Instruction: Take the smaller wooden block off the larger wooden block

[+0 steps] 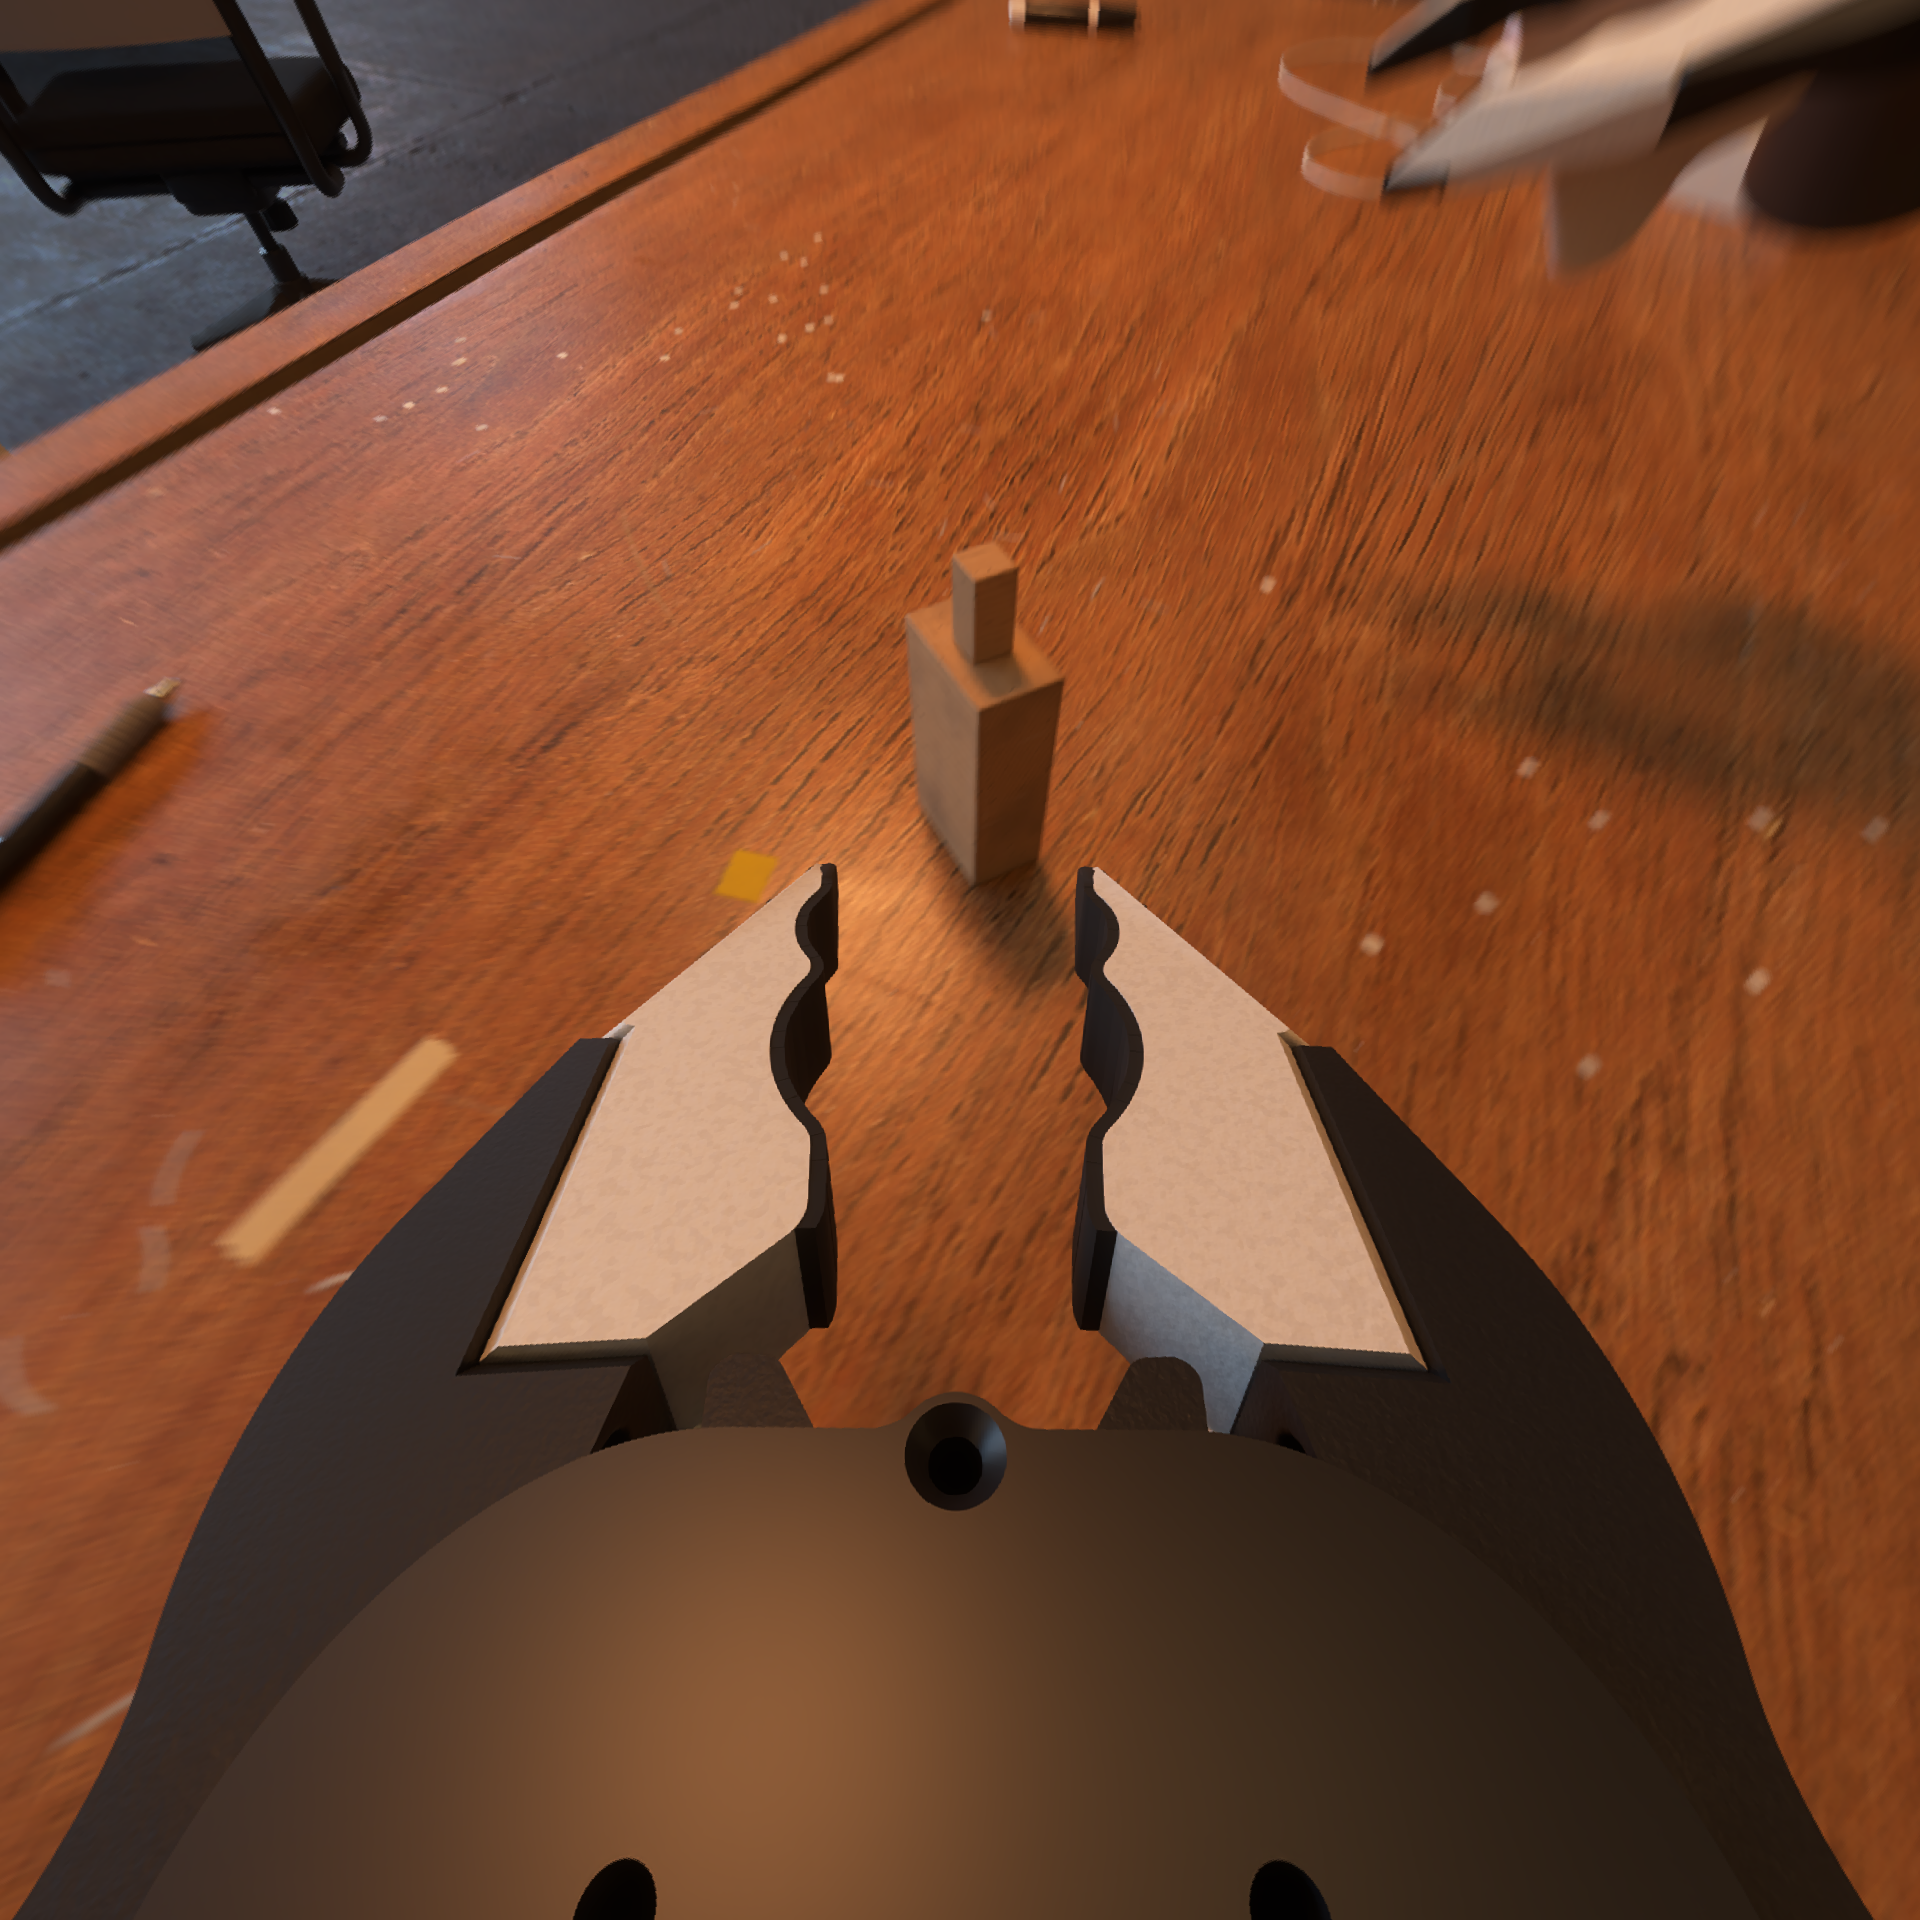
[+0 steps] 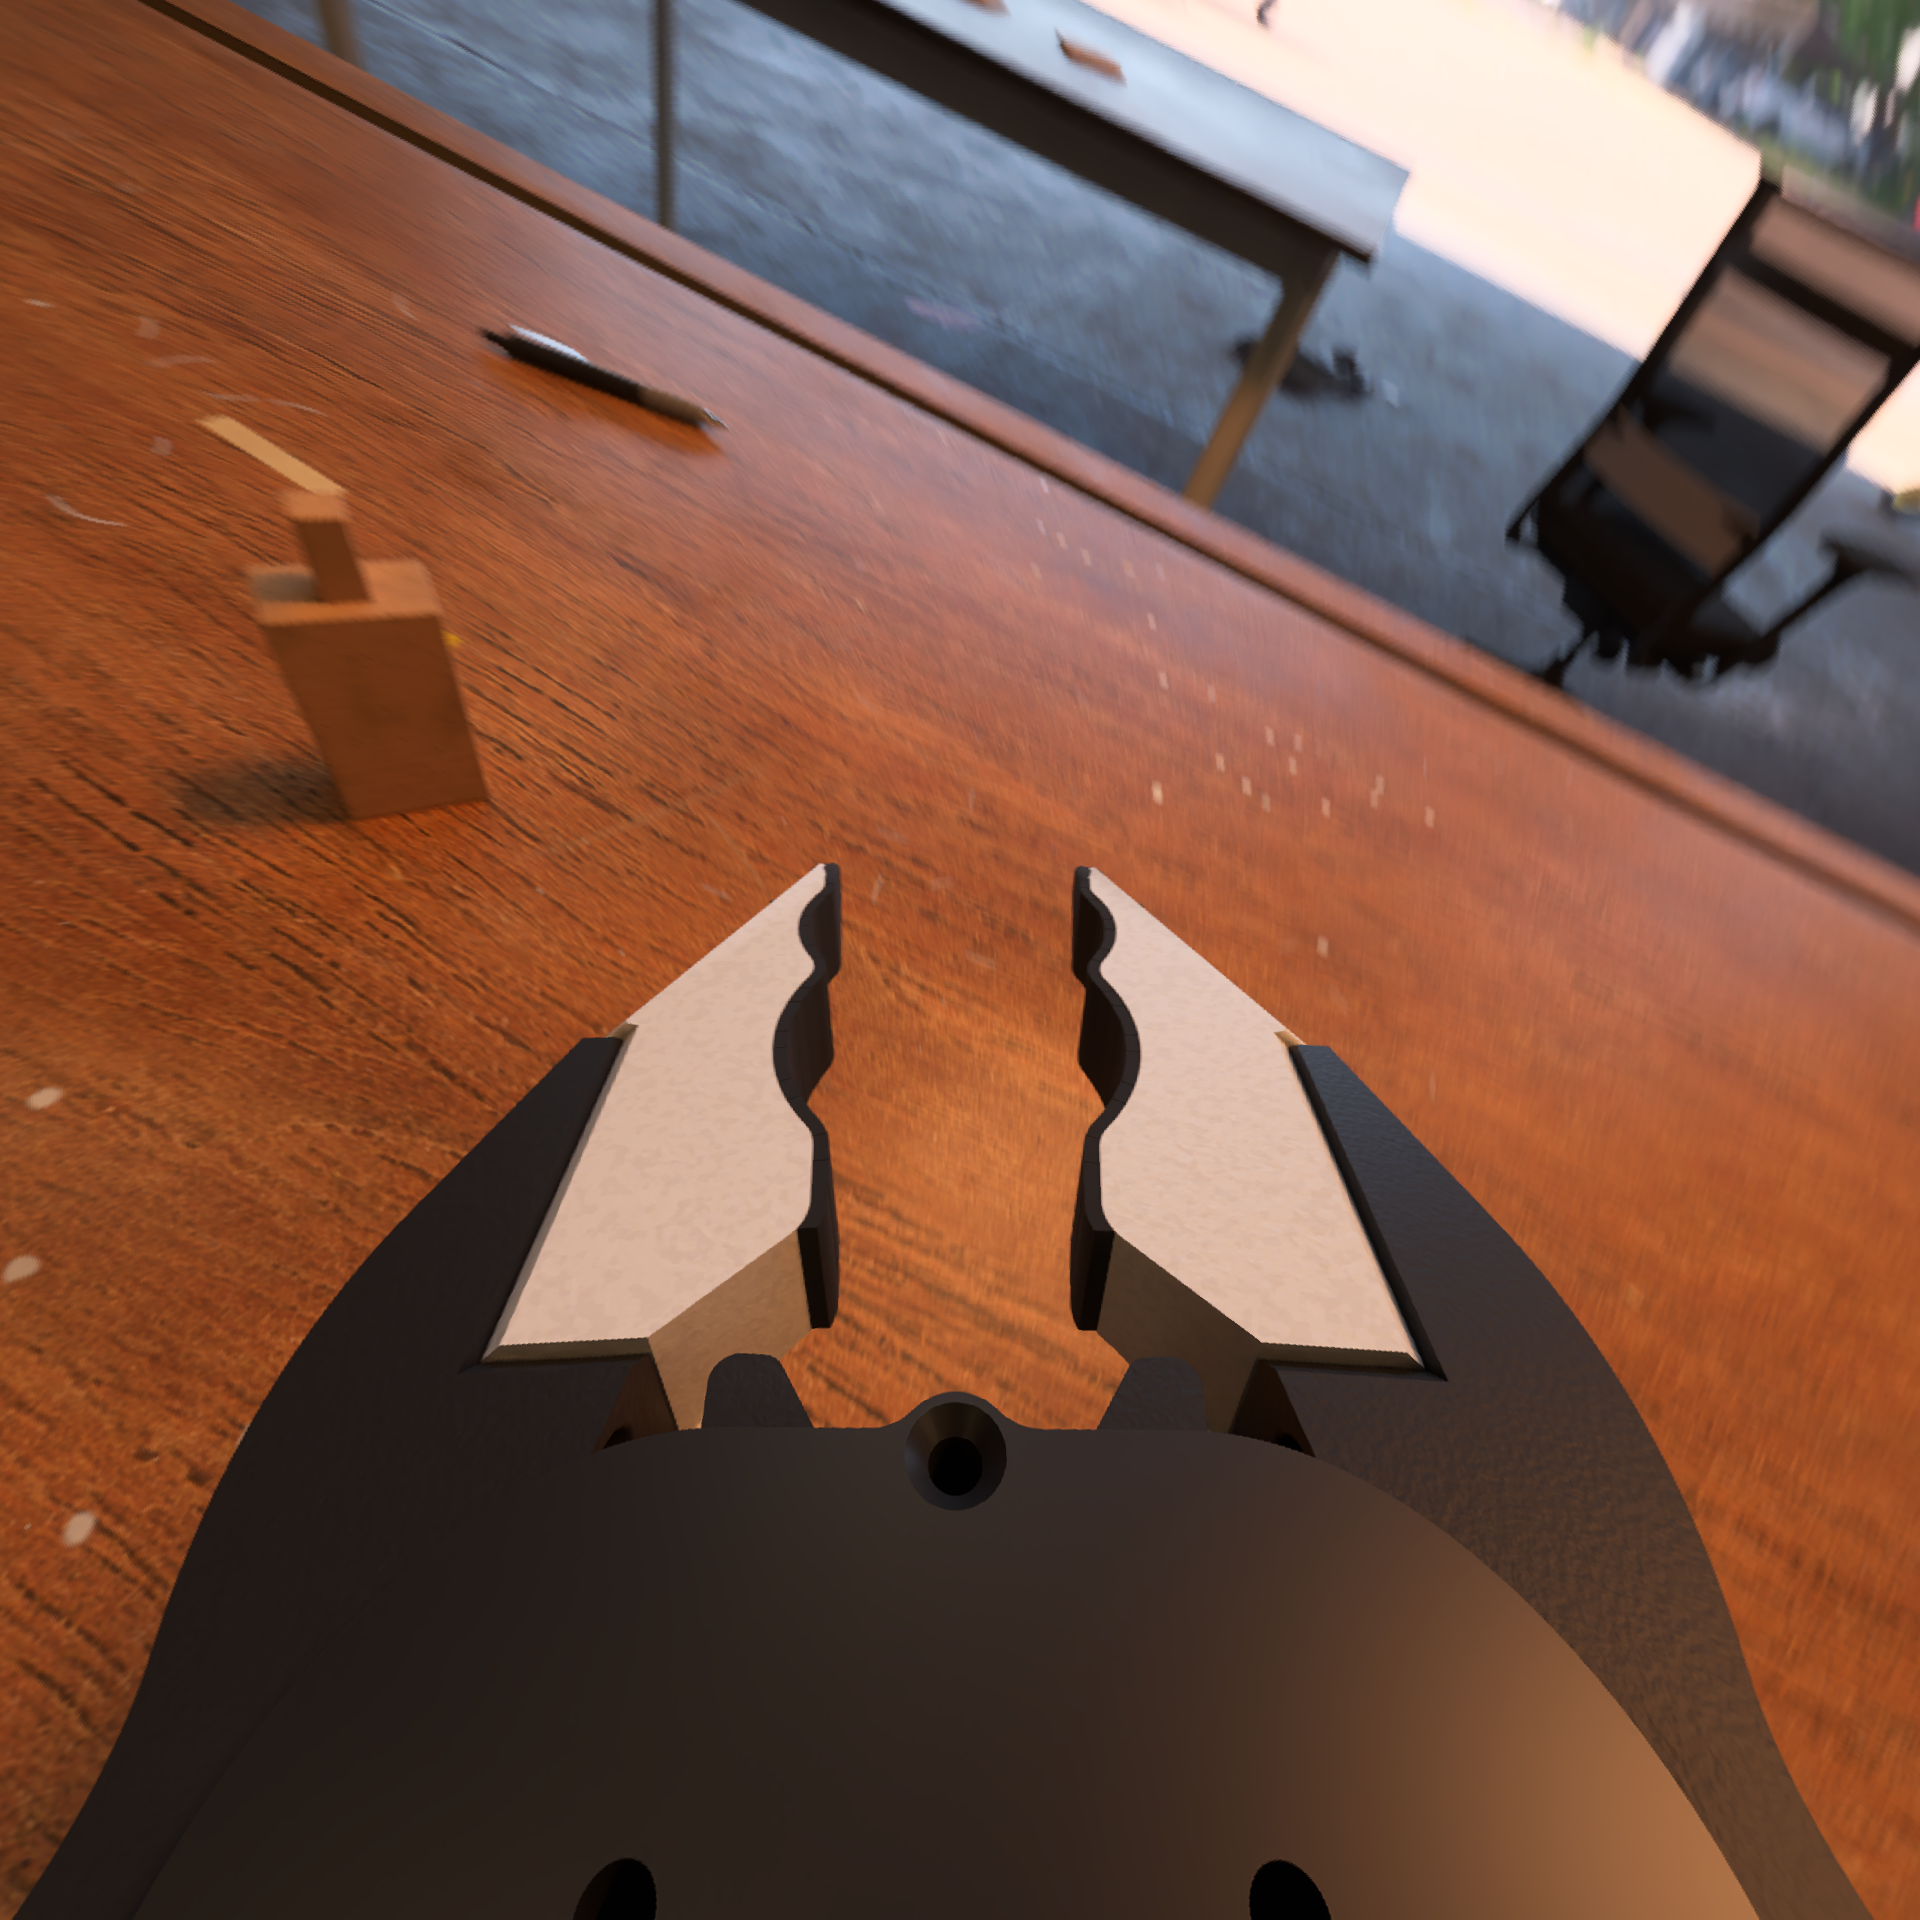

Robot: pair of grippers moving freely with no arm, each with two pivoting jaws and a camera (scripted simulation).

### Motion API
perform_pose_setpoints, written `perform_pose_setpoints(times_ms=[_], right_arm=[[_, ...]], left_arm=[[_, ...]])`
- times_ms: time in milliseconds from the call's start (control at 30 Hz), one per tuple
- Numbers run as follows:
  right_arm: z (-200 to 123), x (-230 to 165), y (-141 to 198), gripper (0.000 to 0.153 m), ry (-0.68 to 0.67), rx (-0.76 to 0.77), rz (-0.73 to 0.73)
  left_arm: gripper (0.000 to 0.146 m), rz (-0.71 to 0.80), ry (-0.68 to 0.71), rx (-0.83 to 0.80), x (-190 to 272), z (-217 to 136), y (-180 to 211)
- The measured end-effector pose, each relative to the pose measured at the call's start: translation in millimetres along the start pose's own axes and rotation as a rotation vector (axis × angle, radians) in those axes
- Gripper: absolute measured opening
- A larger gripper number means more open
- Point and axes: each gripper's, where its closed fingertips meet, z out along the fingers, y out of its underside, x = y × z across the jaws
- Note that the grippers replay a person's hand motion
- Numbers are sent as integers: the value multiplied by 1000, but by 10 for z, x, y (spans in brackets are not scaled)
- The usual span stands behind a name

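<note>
Two wooden blocks stand stacked on the reddish table (image 1: 1351, 520): the small block (image 1: 985, 603) sits upright on top of the big block (image 1: 982, 758), touching it, a little off toward one edge of its top face. The big block stands on end on the bare wood and throws a short shadow.

Left gripper (image 1: 956, 883) hovers above the table just short of the stack, its fingers spread wide with nothing between them; the big block's base lies just beyond the gap, slightly toward the right finger. Right gripper (image 2: 956, 883) is likewise wide open and holds nothing. From its side the blocks (image 2: 364, 675) stand well off to the left, apart from its fingers. In the left wrist view it shows as a blurred shape (image 1: 1621, 114) in the far upper right corner, well away from the stack.

A pen (image 2: 603, 376) lies near the table's far edge. A pale flat strip (image 1: 338, 1148) and a small yellow tag (image 1: 746, 875) rest on the wood, the tag just beside the left fingertip. Pale flecks dot the surface. Beyond the edge stands a black chair (image 2: 1714, 468) and another table (image 2: 1195, 156).
</note>
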Motion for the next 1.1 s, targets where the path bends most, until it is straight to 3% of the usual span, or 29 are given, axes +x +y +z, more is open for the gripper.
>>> perform_pose_setpoints(times_ms=[100,200,500,667,867,1100], right_arm=[[97,34,303,58,17,-84,112],[241,-82,470,60,-20,-124,186],[557,-174,537,46,-39,-151,285],[614,-149,498,35,-10,-123,283],[644,-115,473,30,51,-94,282],[585,-83,499,26,97,-100,277]], left_arm=[[52,-131,8,65,98,173,-24],[62,-185,-20,60,136,399,-20],[71,-317,-160,113,-6,812,-154],[65,-350,-229,164,-48,858,-194],[31,-307,-363,188,-84,890,-268],[22,-307,-426,198,-74,919,-302]])
